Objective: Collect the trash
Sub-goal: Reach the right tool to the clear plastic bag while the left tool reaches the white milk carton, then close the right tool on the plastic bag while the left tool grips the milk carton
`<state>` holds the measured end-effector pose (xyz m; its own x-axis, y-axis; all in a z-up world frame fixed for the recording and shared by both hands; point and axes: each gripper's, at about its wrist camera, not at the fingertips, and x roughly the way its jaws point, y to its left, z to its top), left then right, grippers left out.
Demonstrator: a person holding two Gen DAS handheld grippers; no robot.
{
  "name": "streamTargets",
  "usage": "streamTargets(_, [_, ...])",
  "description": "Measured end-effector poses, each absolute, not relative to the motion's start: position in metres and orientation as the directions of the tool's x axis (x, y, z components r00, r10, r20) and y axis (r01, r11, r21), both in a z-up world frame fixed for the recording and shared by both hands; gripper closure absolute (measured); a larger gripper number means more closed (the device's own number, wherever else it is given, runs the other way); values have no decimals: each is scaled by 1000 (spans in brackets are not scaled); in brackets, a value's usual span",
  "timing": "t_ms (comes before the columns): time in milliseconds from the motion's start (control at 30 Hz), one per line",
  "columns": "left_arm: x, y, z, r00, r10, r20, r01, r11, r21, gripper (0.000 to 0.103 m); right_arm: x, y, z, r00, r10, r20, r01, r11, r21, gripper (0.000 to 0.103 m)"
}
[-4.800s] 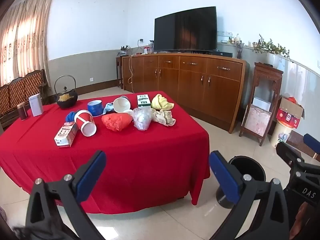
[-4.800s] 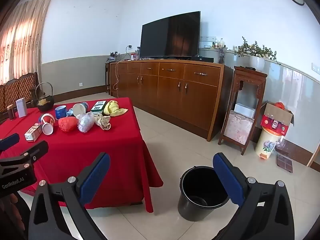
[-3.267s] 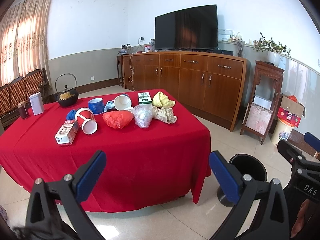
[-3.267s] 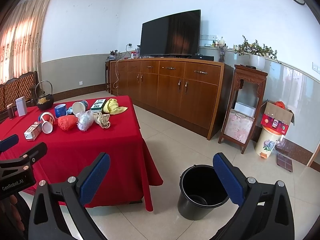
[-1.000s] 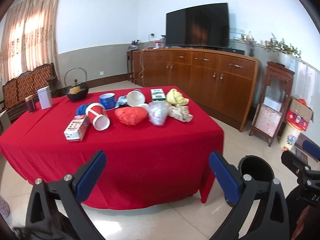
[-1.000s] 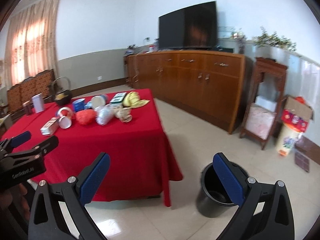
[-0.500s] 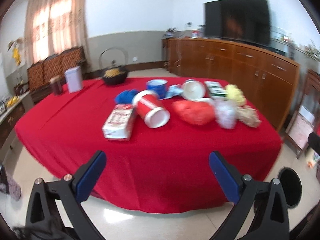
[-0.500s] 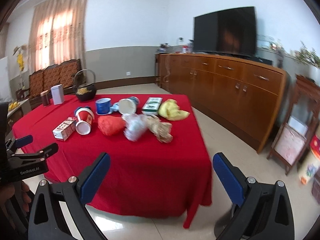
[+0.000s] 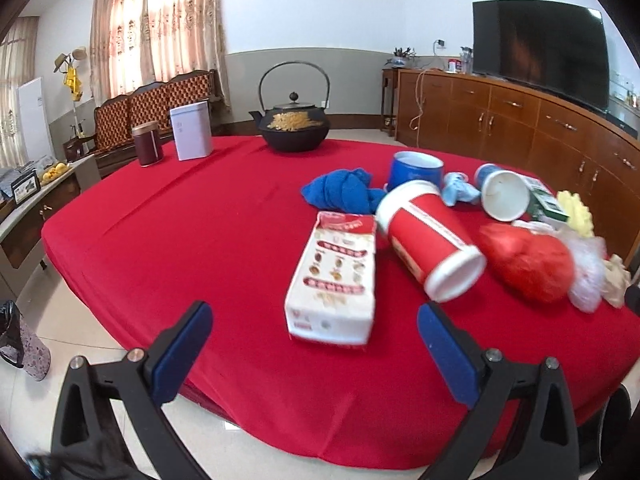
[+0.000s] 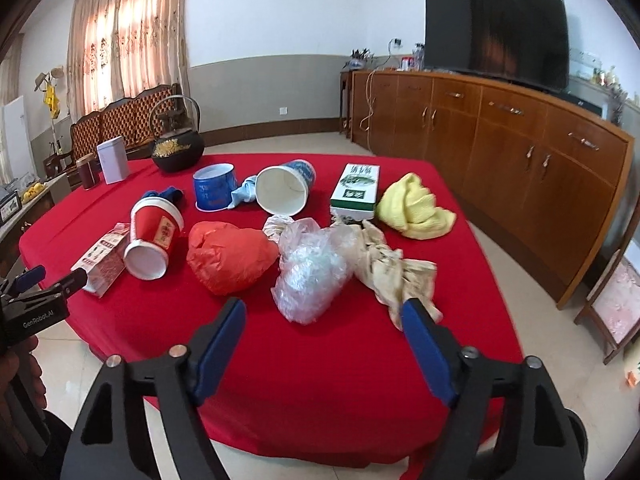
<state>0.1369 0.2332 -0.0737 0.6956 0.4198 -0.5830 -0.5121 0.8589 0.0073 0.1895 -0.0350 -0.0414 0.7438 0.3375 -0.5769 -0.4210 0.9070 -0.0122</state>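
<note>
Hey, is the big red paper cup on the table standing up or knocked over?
Knocked over: the red paper cup lies on its side on the red tablecloth.

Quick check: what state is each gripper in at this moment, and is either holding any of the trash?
Left gripper: open, holding nothing, short of the white carton.
Right gripper: jaws closing, nothing between them yet, clear plastic bag just ahead.

dark bin cut off, lower right

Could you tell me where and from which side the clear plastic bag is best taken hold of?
Probably its crumpled upper bulge, approached from the near table edge. The clear plastic bag lies just ahead of the right hand-held gripper, whose closing jaws are still empty, with a red bag to its left.
</note>
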Motion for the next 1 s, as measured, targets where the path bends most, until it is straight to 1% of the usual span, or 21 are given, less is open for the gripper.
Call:
streamTargets(67, [144,238,-78,692,417,-589,-512,859,5,2,203,-28,-47,733,334,-593,-427,904,-18,26])
streamTargets(167, [154,241,-86,687,414,-598,-508,861,12,8,221,-20,-57,712,333,-618,-434,901,-15,32])
streamTargets(233, [160,244,-90,681,411,-606,-510,860,10,13,229,-17,-63,701,332,-631,-439,899,-14,40])
streamTargets(267, [162,246,-91,682,408,-607,-511,860,4,14,234,-15,-66,692,334,-640,-443,897,-11,41])
streamTargets(367, [167,249,-94,689,390,-611,-506,862,-20,21,243,-10,-72,682,332,-652,-448,894,-13,45])
streamTargets(400, [170,250,-95,690,383,-614,-502,865,-25,27,244,-9,-74,678,333,-655,-449,893,-11,47])
streamTargets(433, [171,251,-97,691,372,-619,-494,869,-30,39,247,-9,-76,672,337,-660,-453,892,-5,53])
streamTargets(467, [172,251,-97,699,354,-621,-482,875,-43,48,248,-8,-78,666,339,-665,-456,890,-2,59])
streamTargets(500, [171,252,-97,707,343,-618,-474,879,-55,52,248,-7,-80,661,341,-668,-460,888,-2,62])
streamTargets(600, [168,251,-93,726,346,-594,-470,880,-63,52,245,-9,-77,670,353,-653,-464,886,3,64])
streamTargets(800, [158,246,-76,753,369,-545,-474,878,-60,52,234,-16,-58,708,374,-598,-455,890,19,65])
streamTargets(1000, [156,243,-66,763,365,-534,-465,883,-61,52,222,-26,-32,744,384,-547,-443,896,26,64])
